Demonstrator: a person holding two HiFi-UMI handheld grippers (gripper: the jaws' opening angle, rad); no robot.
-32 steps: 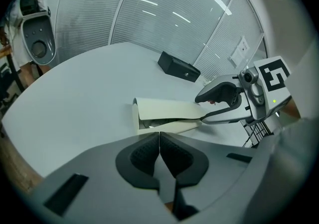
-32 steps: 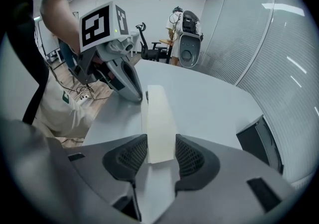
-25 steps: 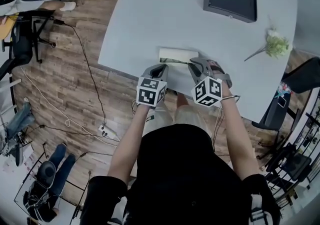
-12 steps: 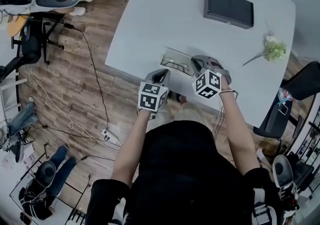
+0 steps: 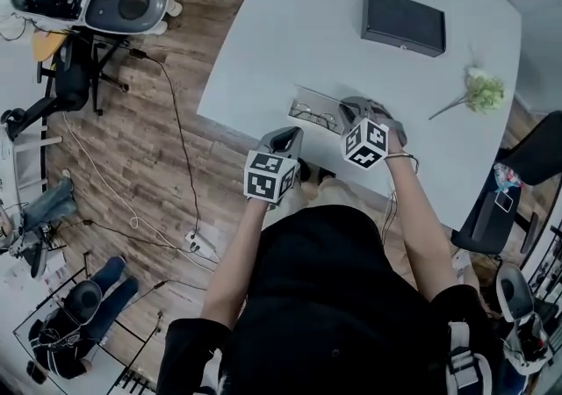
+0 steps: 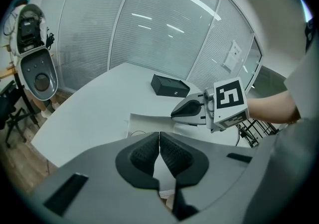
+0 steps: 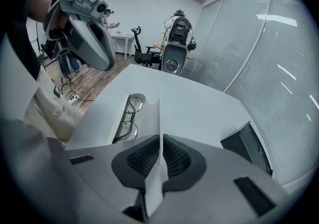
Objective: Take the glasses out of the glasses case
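A white glasses case [image 5: 303, 96] lies open near the table's front edge, with thin dark-rimmed glasses [image 5: 313, 113] inside. My right gripper [image 5: 349, 109] has its pads on the case's raised thin white lid [image 7: 159, 111], which runs between the jaws; the jaws are opening slightly. The glasses [image 7: 127, 114] lie left of the lid in the right gripper view. My left gripper [image 5: 291, 135] hangs over the table edge, apart from the case [image 6: 144, 121], shut with nothing between its pads [image 6: 149, 149].
A black box [image 5: 404, 21] sits at the far side of the white table [image 5: 290, 25]. A green flower sprig [image 5: 481, 89] lies at the right. Chairs, cables and equipment stand on the wooden floor [image 5: 132, 121] to the left.
My left gripper has risen and drawn back from the case toward the table edge. My right gripper stays at the lid, and the glasses inside now show plainly.
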